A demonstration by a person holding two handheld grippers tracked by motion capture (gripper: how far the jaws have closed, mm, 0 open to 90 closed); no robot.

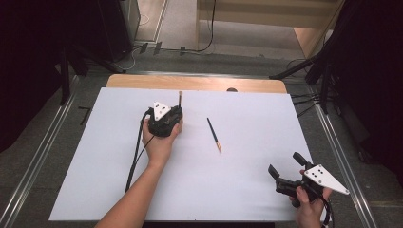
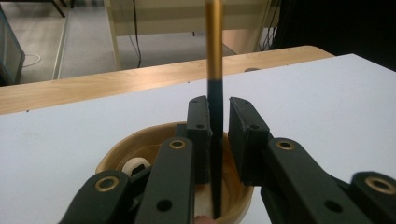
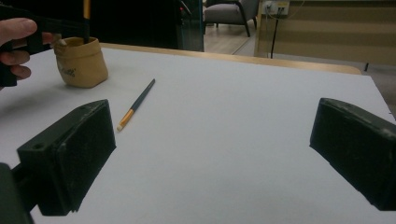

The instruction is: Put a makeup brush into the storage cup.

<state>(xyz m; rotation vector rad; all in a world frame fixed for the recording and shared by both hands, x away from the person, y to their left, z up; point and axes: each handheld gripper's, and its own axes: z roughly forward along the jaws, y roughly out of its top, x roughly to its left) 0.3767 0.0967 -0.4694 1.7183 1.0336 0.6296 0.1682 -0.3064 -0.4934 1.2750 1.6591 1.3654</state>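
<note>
Nearest to the person, at the table's front right corner, the right gripper (image 1: 281,175) rests low in the hand. Its jaws stand wide apart and hold nothing, and in the right gripper view there is only bare white table (image 3: 243,140) between them.

A little farther, near the middle of the table, one brush (image 1: 214,135) lies flat and alone. It has a dark handle and an orange end with a pale tip, and it is well apart from both grippers.

Farther still, on the left side, the left gripper (image 1: 177,112) is above a small tan pot (image 3: 80,63). Between its jaws stands a second brush (image 2: 214,93), upright, with its lower end already inside the pot. The jaws are nearly closed. The left pad seems to lie against the dark handle, but on the right side a thin gap is visible, so I judge that the brush is being released and is no longer really pinched.

In my judgement the work is about half done. One brush is placed in the pot, and the loose brush on the table remains to be picked up and put in also.
</note>
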